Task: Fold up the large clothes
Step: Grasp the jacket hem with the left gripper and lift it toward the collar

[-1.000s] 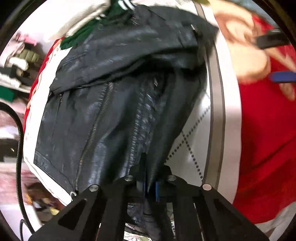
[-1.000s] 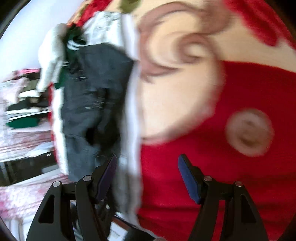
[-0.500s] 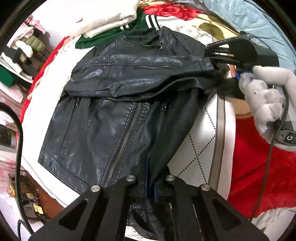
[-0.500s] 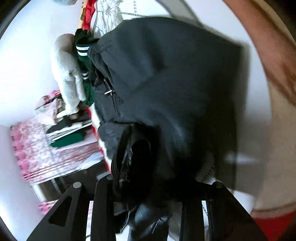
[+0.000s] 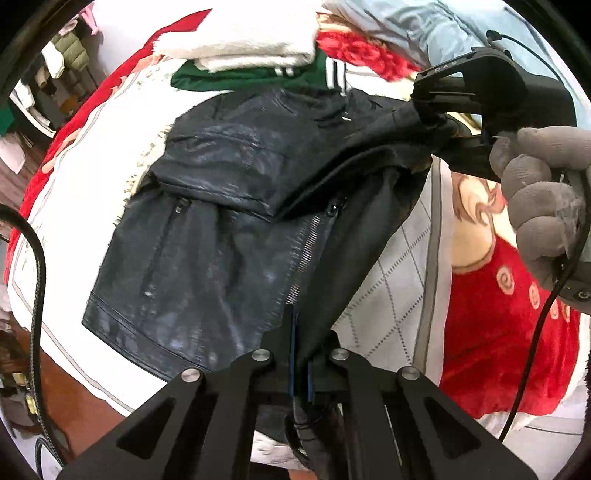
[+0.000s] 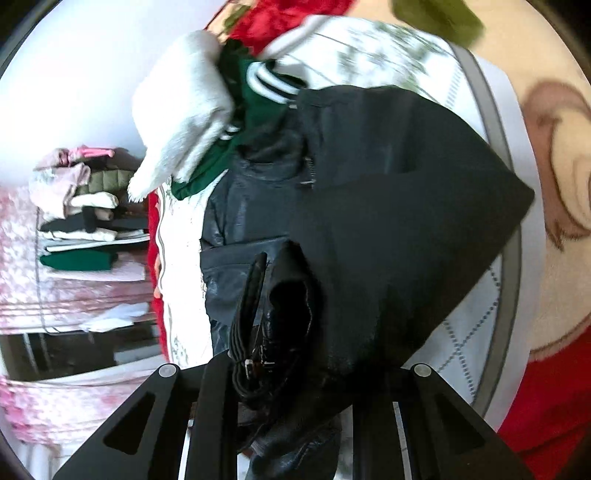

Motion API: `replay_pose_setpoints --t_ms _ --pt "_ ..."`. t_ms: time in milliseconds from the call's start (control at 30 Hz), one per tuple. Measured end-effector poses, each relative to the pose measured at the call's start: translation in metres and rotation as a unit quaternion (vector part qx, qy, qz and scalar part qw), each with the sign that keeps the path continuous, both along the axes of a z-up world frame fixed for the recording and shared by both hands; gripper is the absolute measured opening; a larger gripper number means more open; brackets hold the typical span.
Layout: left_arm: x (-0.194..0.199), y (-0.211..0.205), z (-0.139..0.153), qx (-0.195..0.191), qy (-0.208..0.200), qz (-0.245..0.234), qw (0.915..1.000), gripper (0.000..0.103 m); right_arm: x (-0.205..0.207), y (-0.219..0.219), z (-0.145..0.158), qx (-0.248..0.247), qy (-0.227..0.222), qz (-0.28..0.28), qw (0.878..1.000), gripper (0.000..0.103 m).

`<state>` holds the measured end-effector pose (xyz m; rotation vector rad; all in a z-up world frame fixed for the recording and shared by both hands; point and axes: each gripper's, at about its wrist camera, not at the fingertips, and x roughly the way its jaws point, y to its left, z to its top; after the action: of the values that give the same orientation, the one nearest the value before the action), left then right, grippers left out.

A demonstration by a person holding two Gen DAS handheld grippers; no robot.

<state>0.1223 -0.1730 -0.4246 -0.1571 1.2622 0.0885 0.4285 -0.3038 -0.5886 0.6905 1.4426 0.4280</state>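
A black leather jacket point(image 5: 207, 266) lies on a white quilted sheet point(image 5: 391, 306) over a red blanket. My left gripper point(image 5: 300, 362) is shut on the jacket's front edge near the hem, by the zipper. My right gripper point(image 5: 436, 118) is shut on the jacket's upper part, at the far right in the left wrist view, held by a grey-gloved hand point(image 5: 539, 206). In the right wrist view the jacket point(image 6: 388, 229) fills the middle, its black lining showing, and bunched leather sits between the right gripper's jaws point(image 6: 280, 373). The edge between the two grippers is lifted off the sheet.
A folded white fluffy garment point(image 5: 243, 40) and a green garment with white stripes point(image 5: 258, 75) lie beyond the jacket's collar. A light blue cloth point(image 5: 406, 29) lies at the far right. A rack of folded clothes point(image 6: 81, 221) stands off the bed. A cable point(image 5: 37, 280) hangs at left.
My right gripper came in from the red blanket, closed on the jacket's upper part and lifted it. The left gripper has kept its hold, and the raised edge now spans both grippers.
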Motion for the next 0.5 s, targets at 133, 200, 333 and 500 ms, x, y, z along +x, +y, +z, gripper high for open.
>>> replay_pose_setpoints --t_ms 133,200,333,500 --pt "0.002 0.045 0.011 -0.029 -0.006 0.021 0.9993 0.002 0.001 0.049 0.031 -0.043 -0.021 0.021 0.999 0.02" --pt "0.004 0.071 0.012 -0.043 -0.007 0.035 0.9984 0.002 0.004 0.075 0.04 -0.058 -0.026 0.03 0.997 0.02" --pt "0.008 0.116 0.005 -0.066 -0.006 0.063 0.9958 0.002 0.01 0.138 0.047 -0.095 -0.036 0.053 0.993 0.02" --pt "0.013 0.181 -0.028 -0.096 0.015 0.103 0.9899 0.007 0.02 0.218 0.026 -0.147 -0.037 0.079 0.985 0.02"
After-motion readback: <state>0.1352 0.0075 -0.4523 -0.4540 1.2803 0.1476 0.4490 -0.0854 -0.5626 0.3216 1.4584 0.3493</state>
